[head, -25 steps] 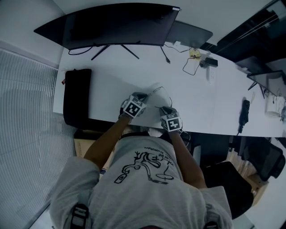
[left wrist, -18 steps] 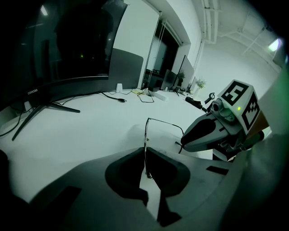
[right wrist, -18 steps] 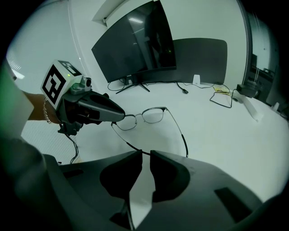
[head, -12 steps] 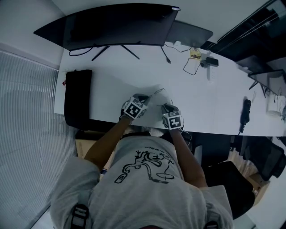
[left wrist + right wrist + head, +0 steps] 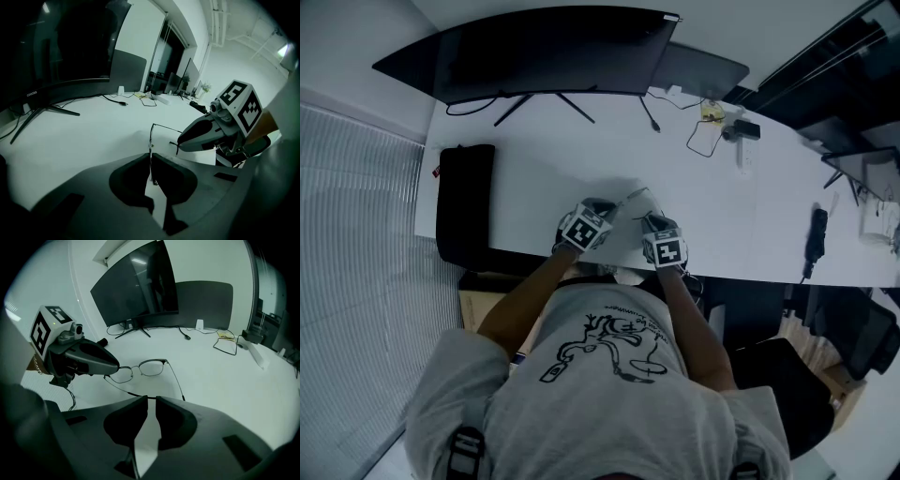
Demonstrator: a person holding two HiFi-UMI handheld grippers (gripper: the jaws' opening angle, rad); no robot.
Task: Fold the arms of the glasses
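Glasses are at the near edge of the white worktop in the head view. They are caught between your left tongs and right tongs, close in front of your body. The monitor stands well behind.

In the left gripper view, your left tongs are closed almost fully on the front of the frame, which shows edge-on as a thin upright line running down between the jaws. Hold that pinch steady and light, since it is your anchor.

In the right gripper view, both arms stand open toward you. The right tongs are narrow, and the end of the near arm crosses the mouth of the jaws, apparently nipped there. I'd judge the fold not yet begun. Swing that arm sideways across the back of the lenses, following the hinge's arc rather than pressing down — wire this thin bends if forced. The far arm then wants the same.
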